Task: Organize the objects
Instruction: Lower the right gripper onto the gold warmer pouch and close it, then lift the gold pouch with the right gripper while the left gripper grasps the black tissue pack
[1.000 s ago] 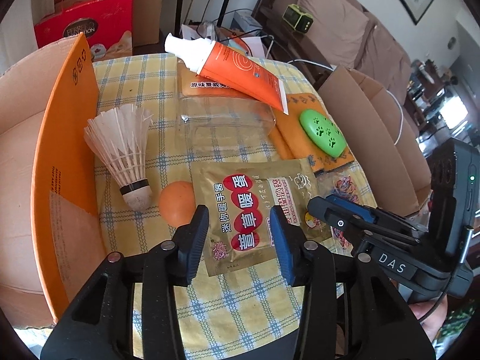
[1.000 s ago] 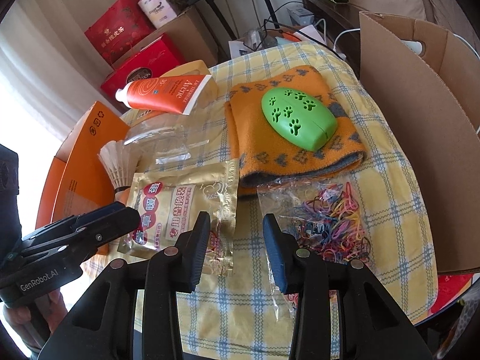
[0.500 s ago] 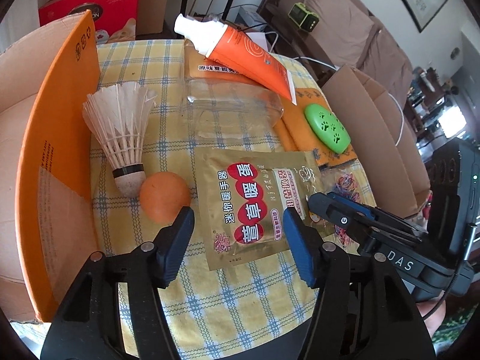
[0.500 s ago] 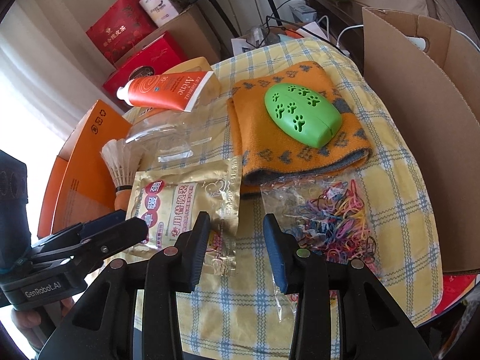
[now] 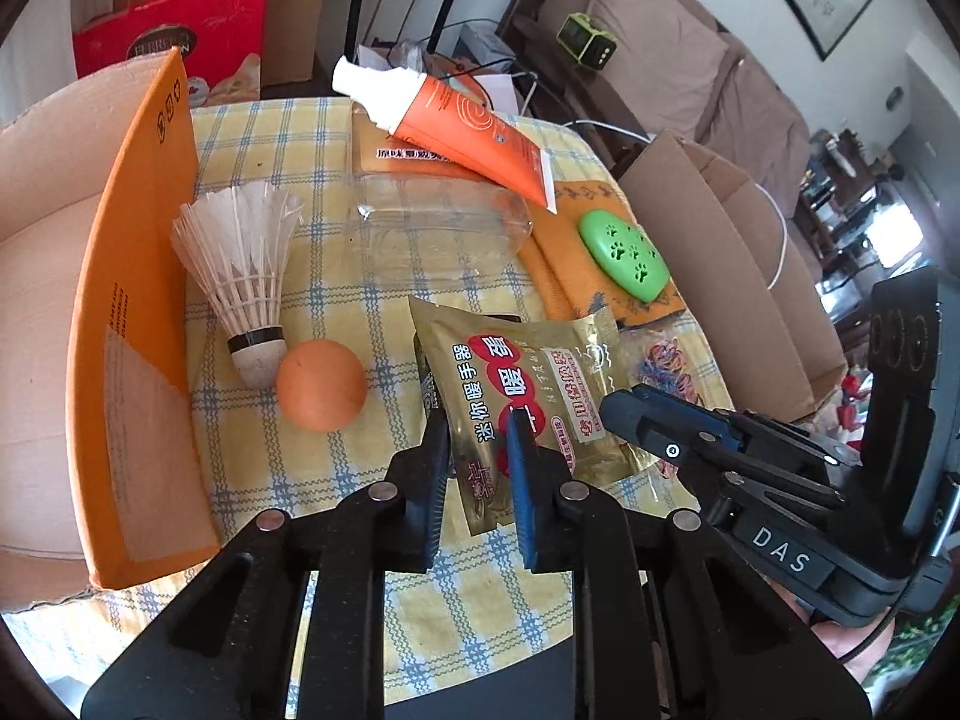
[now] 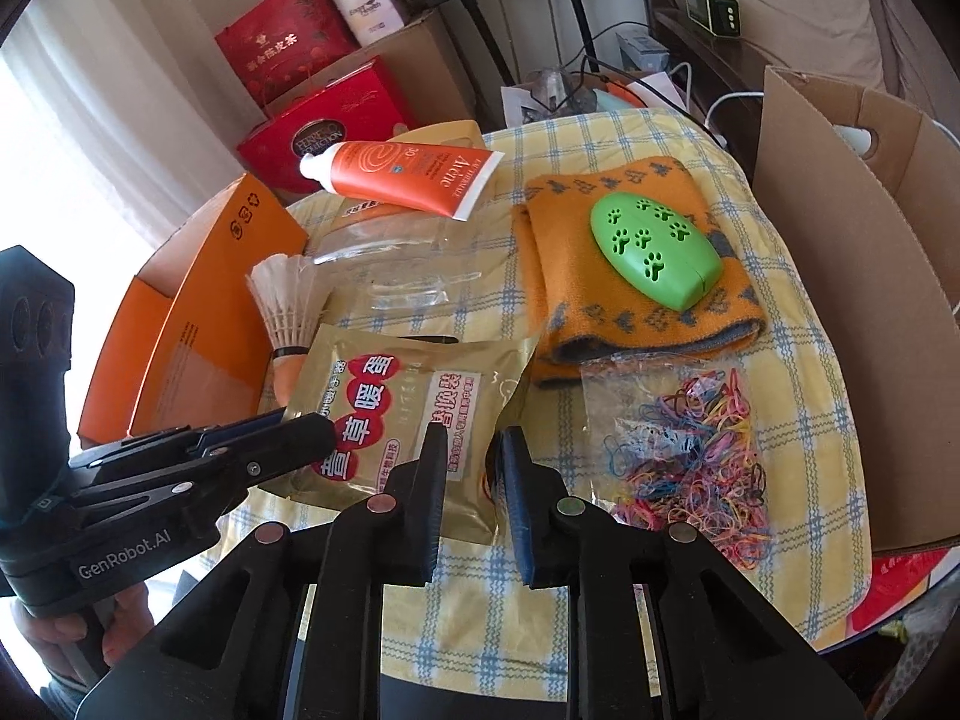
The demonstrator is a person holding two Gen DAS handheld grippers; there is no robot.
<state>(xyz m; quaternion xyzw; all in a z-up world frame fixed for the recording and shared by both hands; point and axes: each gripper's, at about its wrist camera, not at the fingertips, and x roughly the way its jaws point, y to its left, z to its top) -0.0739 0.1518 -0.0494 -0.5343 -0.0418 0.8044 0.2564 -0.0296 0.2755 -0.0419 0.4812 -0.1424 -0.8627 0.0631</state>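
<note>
both grippers closing on the gold packet

left to right: the open orange cardboard box [image 5: 138,312] looks empty, so sorting has barely begun. the left gripper [image 5: 477,450] and right gripper [image 6: 471,462] are each closing, pinching the near edge of the gold foil hand-warmer packet [image 6: 390,414] on the checked surface [image 5: 336,480]. everything else awaits.

Both grippers point steeply downward, side by side. The left gripper [image 5: 477,441] has its jaws closing, nearly together, with the near edge of a gold packet [image 5: 522,384] pinched between them. The right gripper [image 6: 474,456] also has its jaws closing, the packet's right-hand near corner between them. A hand [image 6: 78,630] grips the left gripper's handle from below.
</note>
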